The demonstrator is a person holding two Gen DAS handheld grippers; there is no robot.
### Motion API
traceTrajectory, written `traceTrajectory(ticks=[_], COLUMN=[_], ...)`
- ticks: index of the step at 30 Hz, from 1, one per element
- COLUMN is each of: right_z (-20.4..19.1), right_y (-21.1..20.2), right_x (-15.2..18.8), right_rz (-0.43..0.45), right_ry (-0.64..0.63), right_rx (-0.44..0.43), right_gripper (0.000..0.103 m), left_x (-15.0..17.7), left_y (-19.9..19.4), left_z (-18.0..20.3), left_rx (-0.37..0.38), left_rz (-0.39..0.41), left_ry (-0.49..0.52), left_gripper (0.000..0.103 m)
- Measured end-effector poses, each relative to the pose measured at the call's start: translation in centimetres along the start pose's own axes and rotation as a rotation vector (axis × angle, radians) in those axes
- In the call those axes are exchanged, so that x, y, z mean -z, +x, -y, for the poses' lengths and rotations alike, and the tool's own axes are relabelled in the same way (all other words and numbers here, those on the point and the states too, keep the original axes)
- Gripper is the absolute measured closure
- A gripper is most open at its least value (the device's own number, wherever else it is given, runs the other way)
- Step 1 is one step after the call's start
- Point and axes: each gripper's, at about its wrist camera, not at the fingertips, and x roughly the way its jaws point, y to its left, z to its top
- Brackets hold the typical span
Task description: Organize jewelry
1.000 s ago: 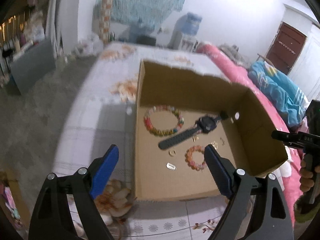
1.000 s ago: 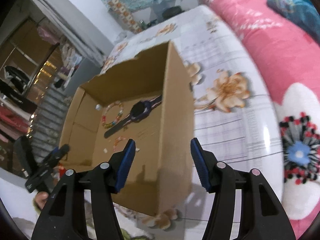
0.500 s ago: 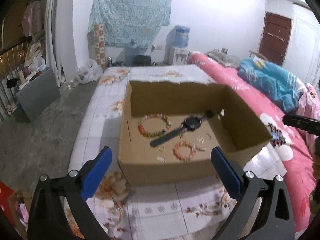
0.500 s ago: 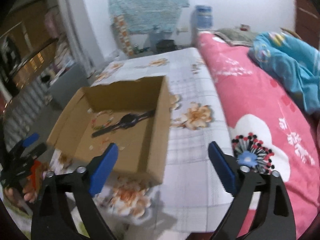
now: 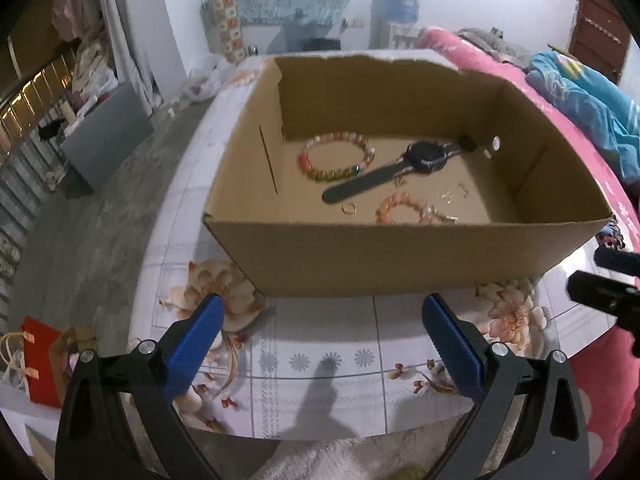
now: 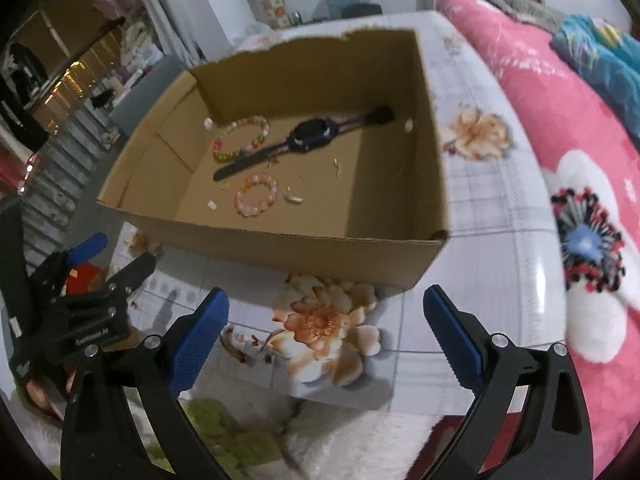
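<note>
left gripper (image 5: 322, 320): jaws wide apart, nothing between them, hanging above the flowered sheet just short of the box's near wall; it also shows at the left edge of the right wrist view (image 6: 116, 252).
right gripper (image 6: 324, 312): jaws have just been opening and now stand wide apart with nothing between them, near the box's near right corner.
cardboard box (image 5: 400, 256): open-topped, resting on the bed (image 5: 328, 364) with its floral sheet.
watch (image 5: 424, 158): dark, lying flat on the box floor, strap stretched diagonally.
large bead bracelet (image 5: 336, 156): multicoloured, left of the watch, toward the far wall.
small bead bracelet (image 5: 400, 210): pinkish orange, nearer the front wall.
ring (image 5: 349, 209): small, just left of the small bracelet.
small pieces (image 6: 294, 198): pale bits scattered on the box floor, too small to tell what they are.
pink blanket (image 6: 560, 128): covers the right side of the bed.
</note>
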Motion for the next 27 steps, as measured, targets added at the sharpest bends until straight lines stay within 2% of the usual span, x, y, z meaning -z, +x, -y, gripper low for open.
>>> traceTrajectory(ticks=[4, 11, 27], right_z=[-0.9, -1.6, -1.3], right_y=[1.2, 1.8, 0.8], right_x=[0.0, -0.2, -0.3], right_rz=[-0.038, -0.038, 0.020], right_ry=[-0.001, -0.004, 0.023], right_rx=[-0.003, 0.021, 0.061], right_gripper=[0.009, 0.009, 0.009], left_x=[0.1, -0.1, -0.2], left_y=[0.4, 0.3, 0.4], left_z=[0.1, 0.1, 0.0], left_rx=[-0.021, -0.049, -0.059], left_rz=[-0.017, -0.024, -0.036], left_ry=[-0.003, 0.007, -0.004], left_gripper=[0.006, 0.006, 0.006])
